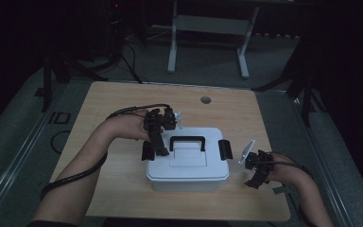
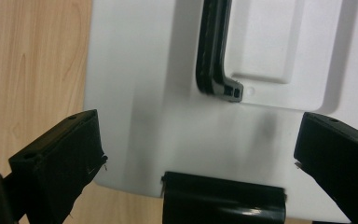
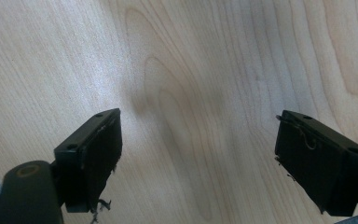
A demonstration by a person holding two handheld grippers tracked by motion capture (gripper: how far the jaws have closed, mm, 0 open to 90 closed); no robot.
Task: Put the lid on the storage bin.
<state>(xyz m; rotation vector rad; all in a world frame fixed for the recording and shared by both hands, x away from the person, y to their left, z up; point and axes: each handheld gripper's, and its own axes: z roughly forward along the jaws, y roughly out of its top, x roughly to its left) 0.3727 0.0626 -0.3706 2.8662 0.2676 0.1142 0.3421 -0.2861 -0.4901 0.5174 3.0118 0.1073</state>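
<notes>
A white lidded box stands at the middle of the wooden table, with a black carry handle on top and a black latch on each short side. My left gripper hangs over the box's left end, above the left latch. In the left gripper view its jaws stand wide apart, open, with the latch low between them and the pads off it; the handle lies beyond. My right gripper rests right of the box, open over bare wood.
The right latch faces my right gripper. A round cable hole sits near the table's far edge. Behind the table stands a metal frame with two legs on the dark floor. Bare wood lies to the left and in front of the box.
</notes>
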